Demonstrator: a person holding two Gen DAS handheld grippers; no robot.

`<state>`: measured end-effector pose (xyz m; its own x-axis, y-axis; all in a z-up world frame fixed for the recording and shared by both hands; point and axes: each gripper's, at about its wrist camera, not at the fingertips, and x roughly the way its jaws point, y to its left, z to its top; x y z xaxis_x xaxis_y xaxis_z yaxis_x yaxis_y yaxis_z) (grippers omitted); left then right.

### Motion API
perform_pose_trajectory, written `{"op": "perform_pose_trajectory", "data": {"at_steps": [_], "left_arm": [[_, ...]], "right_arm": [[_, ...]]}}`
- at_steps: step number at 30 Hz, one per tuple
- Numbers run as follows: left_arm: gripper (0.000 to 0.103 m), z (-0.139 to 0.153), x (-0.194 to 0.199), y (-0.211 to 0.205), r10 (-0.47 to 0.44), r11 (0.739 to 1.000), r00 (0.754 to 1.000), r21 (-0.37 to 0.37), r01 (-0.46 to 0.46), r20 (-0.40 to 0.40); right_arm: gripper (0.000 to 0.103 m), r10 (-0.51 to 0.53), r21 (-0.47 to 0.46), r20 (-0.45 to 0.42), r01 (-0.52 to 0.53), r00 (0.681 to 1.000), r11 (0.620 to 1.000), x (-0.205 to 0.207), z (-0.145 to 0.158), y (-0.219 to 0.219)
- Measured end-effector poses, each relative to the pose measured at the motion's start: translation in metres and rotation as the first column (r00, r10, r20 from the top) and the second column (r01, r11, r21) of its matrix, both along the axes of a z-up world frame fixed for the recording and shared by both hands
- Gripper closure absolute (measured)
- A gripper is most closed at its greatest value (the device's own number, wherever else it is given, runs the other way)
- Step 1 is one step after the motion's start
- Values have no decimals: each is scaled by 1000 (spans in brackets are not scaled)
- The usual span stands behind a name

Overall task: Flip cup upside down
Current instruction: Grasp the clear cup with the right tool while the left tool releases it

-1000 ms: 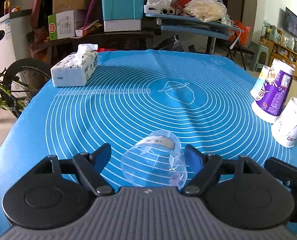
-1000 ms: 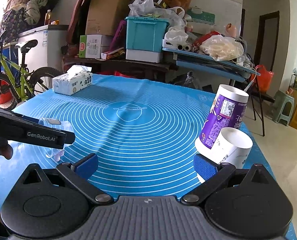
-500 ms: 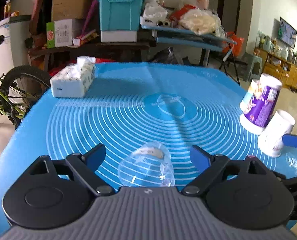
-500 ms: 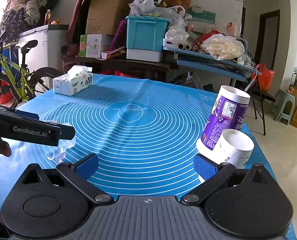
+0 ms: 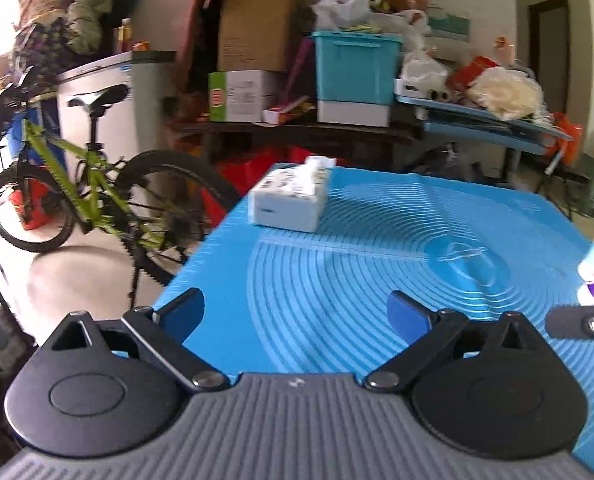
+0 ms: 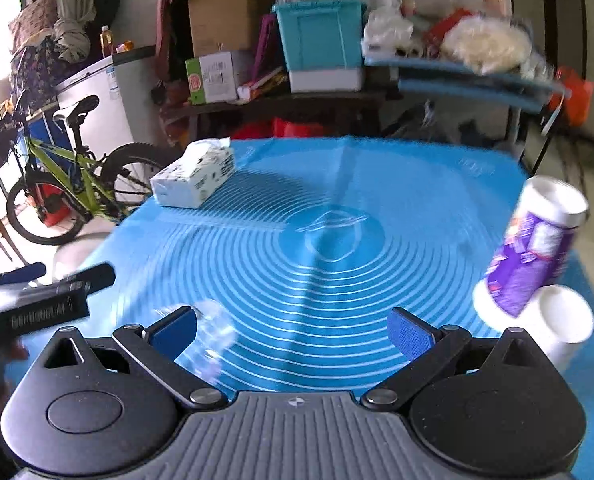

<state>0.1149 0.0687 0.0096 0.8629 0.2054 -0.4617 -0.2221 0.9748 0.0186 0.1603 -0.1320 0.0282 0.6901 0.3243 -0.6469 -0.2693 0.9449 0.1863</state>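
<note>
1. Clear, thin plastic is all I can see of the cup (image 6: pixel 211 340). It lies on the blue mat (image 6: pixel 337 280) near the front-left edge, just beside the left fingertip of my right gripper (image 6: pixel 293 330). The left wrist view does not show it at all.
2. Right gripper: fingers spread wide, holding nothing. The cup sits toward one finger, not centred between them.
3. Left gripper (image 5: pixel 295 314): also released and empty, only bare mat between its fingers. It points toward the tissue box (image 5: pixel 291 200).
4. Risk: an off-centre closure. In my judgement, one pad would strike the wall first and roll or skid the cup toward the near edge of the mat.
5. Risk: crushing. The wall looks flimsy; a hard squeeze could buckle it and let it spring out during the turn.
6. Risk: collision. The left gripper body is close to the cup in the right wrist view, so the two tools could foul each other.
7. Risk: the purple cup (image 6: pixel 533 252) and white cup (image 6: pixel 565 320) stand to the right; a wide swing could topple them.
8. Hard to make out: both views are motion-blurred. I cannot tell which way the cup's mouth faces, nor whether it touches the finger.
</note>
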Motion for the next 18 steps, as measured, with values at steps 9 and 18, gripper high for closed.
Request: {"op": "perform_pose_trajectory", "data": {"at_steps": [9,18], "left_arm": [[6,-9,-3,21,85,995,996,46,-85,-2],[6,-10,-1,34,116,993,993,-1,-116,-21]], "right_arm": [[14,-45,166,-272,93,961,982,54,-24,27],[32,-44,184,-413,131,909,974,84,-39,50]]}}
